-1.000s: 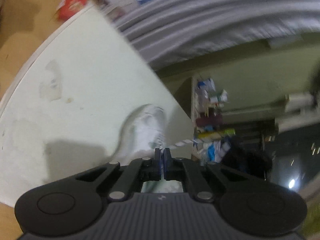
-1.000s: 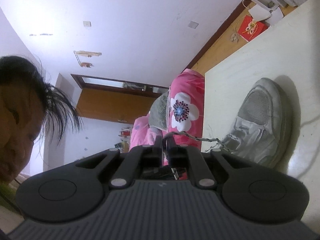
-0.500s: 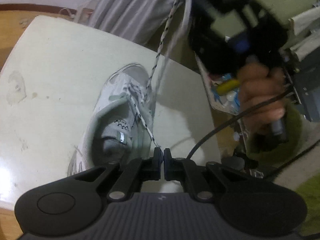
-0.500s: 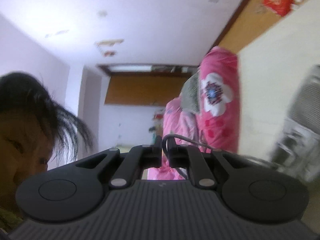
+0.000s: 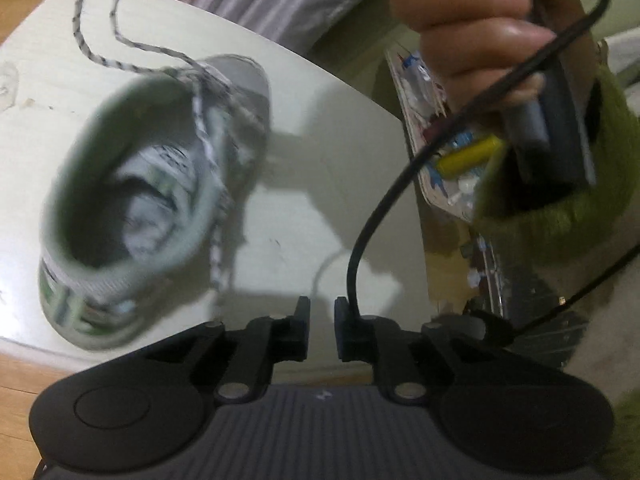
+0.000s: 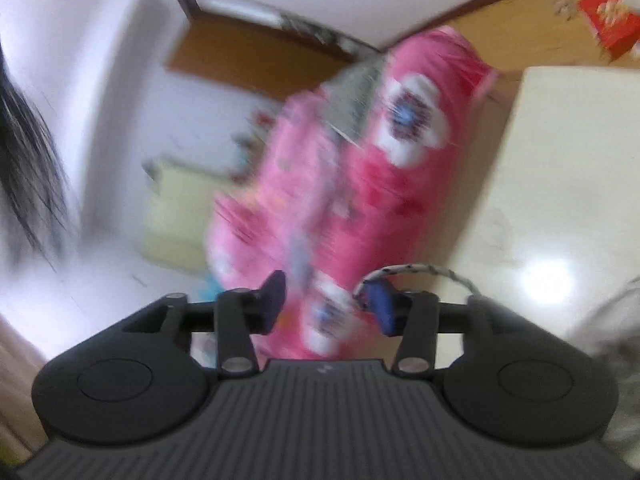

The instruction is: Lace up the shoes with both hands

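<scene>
Jaws of the left gripper (image 5: 322, 320) stand slightly parted with nothing between them. Ahead and left of them a grey sneaker (image 5: 148, 196) sits blurred on the pale tabletop (image 5: 320, 128), its speckled shoelace (image 5: 208, 148) rising out of view. The right gripper (image 6: 326, 300) has its jaws spread wide; a lace end drapes over its right pad.

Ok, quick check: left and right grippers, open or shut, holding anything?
Left gripper: open, nothing between its fingers.
Right gripper: open, with the lace draped over one finger, not clamped.
</scene>
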`<state>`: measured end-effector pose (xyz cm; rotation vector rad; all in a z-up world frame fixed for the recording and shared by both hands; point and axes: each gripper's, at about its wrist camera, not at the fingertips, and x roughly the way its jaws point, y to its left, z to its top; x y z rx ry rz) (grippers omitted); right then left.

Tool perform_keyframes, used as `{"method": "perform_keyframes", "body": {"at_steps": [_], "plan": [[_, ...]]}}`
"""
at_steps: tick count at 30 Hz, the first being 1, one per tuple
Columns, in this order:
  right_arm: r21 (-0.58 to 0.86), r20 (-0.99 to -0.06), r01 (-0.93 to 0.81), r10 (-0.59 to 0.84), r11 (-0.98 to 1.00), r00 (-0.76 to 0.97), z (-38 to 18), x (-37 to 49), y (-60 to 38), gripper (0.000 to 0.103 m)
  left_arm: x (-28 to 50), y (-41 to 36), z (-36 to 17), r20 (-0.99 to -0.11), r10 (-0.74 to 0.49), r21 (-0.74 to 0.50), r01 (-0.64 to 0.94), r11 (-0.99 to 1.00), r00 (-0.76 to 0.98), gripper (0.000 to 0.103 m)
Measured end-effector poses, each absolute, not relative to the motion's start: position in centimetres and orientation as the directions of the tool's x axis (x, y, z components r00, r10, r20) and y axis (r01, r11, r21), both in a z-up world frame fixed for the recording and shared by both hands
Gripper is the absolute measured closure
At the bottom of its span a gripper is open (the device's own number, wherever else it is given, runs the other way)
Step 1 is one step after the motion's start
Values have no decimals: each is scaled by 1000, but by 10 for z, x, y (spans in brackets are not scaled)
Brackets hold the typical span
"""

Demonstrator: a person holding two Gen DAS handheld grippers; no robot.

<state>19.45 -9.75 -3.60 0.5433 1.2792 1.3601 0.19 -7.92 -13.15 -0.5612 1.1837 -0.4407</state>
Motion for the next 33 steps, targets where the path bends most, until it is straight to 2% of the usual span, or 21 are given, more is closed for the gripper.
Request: {"method": "perform_keyframes", "body": {"at_steps": [2, 3, 7, 11, 14, 21, 24, 28, 29, 31, 33], "plan": [[846, -419, -459, 871, 272, -257, -30, 192, -101, 54, -2, -77, -129, -734, -596, -624, 24, 781, 325, 82], [831, -444, -471, 862, 295, -243, -28, 192, -110, 49, -3, -74, -127, -735, -594, -624, 16, 781, 327, 80], [800, -498, -456, 856, 391, -138, -19, 190, -157, 46, -4, -53, -115, -745, -563, -606, -12, 795, 356, 79], [849, -437, -348, 898, 399, -37, -20, 186, -197, 46, -6, -14, -92, -740, -507, -595, -78, 800, 442, 70], [879, -404, -265, 914, 396, 25, -27, 174, -217, 46, -1, 19, -82, -723, -473, -618, -165, 769, 503, 70], [778, -598, -240, 802, 581, 2, -56, 113, -219, 46, 6, 60, -87, -716, -420, -648, -306, 697, 558, 69], [710, -674, -291, 739, 641, -14, -65, 88, -208, 46, 3, 62, -87, -734, -417, -633, -317, 706, 536, 69], [568, -762, -440, 646, 696, 39, -69, 70, -181, 48, -8, 62, -86, -745, -424, -622, -304, 722, 515, 69], [538, -775, -464, 630, 703, 55, -70, 68, -176, 51, -10, 61, -85, -750, -422, -614, -299, 730, 509, 68], [543, -769, -464, 637, 699, 60, -72, 69, -174, 67, -13, 59, -85, -760, -418, -600, -288, 746, 499, 68], [580, -746, -450, 665, 679, 42, -74, 71, -175, 89, -16, 56, -84, -769, -411, -581, -267, 769, 490, 68]]}}
